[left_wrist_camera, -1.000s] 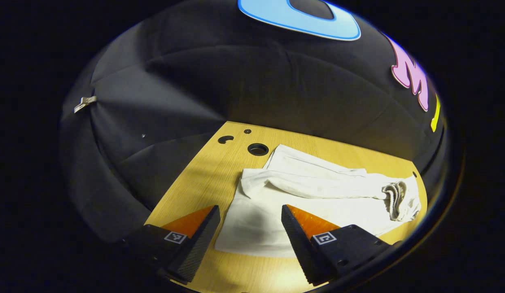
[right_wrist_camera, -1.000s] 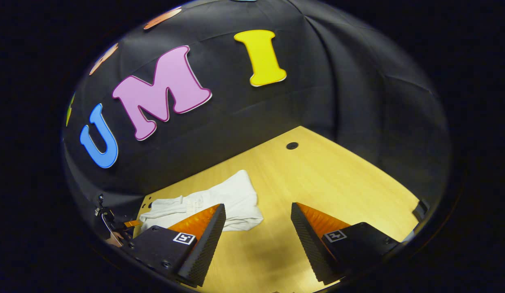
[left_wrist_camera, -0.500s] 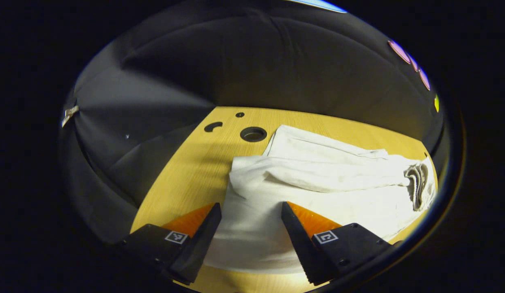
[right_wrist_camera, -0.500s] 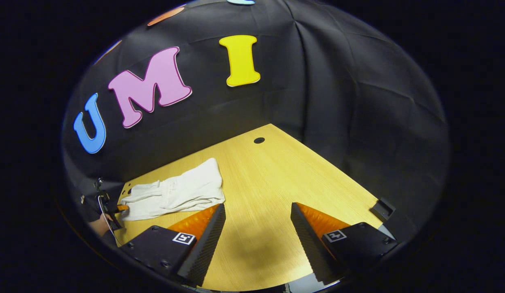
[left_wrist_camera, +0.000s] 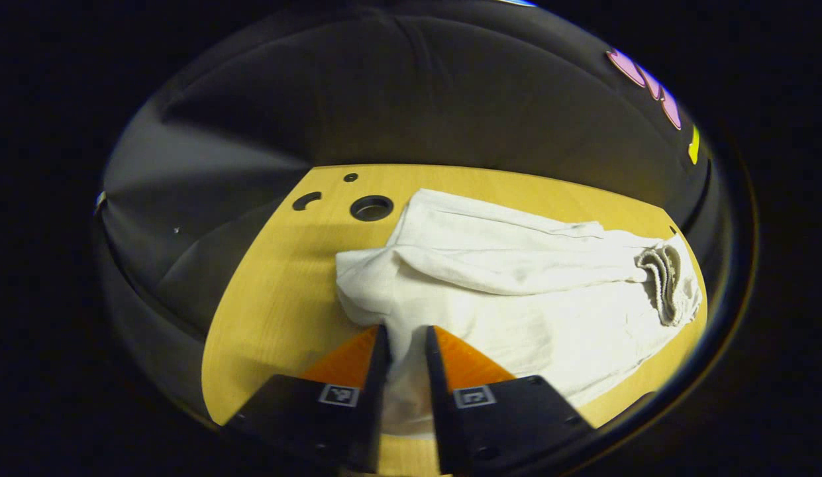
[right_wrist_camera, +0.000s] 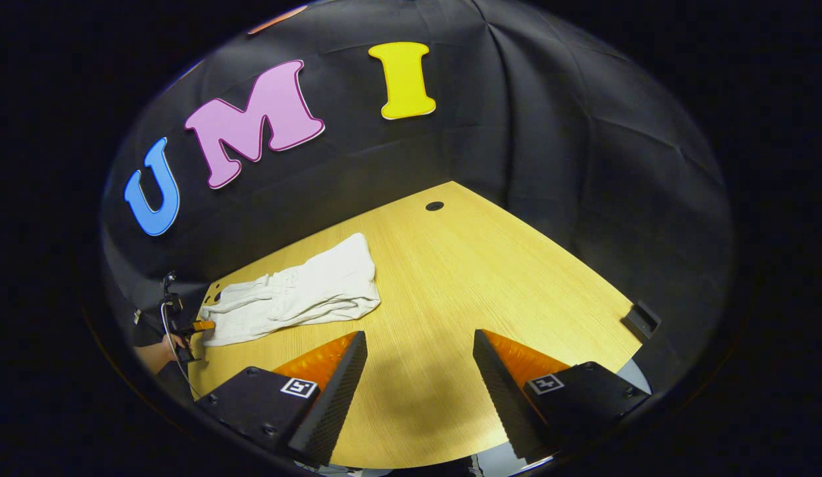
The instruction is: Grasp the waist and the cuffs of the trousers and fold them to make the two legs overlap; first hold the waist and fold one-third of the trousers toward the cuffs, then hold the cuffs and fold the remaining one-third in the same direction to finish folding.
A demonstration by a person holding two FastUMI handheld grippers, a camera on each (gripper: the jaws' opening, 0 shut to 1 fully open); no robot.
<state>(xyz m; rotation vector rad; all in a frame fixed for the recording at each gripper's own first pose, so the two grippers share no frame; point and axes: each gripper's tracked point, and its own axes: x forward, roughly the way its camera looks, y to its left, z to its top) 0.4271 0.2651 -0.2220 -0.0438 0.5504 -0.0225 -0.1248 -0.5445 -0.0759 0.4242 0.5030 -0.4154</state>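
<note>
Left claw (left_wrist_camera: 404,344) clamped on near edge of white trousers (left_wrist_camera: 516,285), which lie on bench (left_wrist_camera: 271,291). Right claw (right_wrist_camera: 417,351) apart, over bare bench, well away from trousers.

Black claw (left_wrist_camera: 405,344) housings (square markers)

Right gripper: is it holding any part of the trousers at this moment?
No: in the right gripper view the right gripper stands open over bare table, with the white trousers lying apart, off to its left.
</note>
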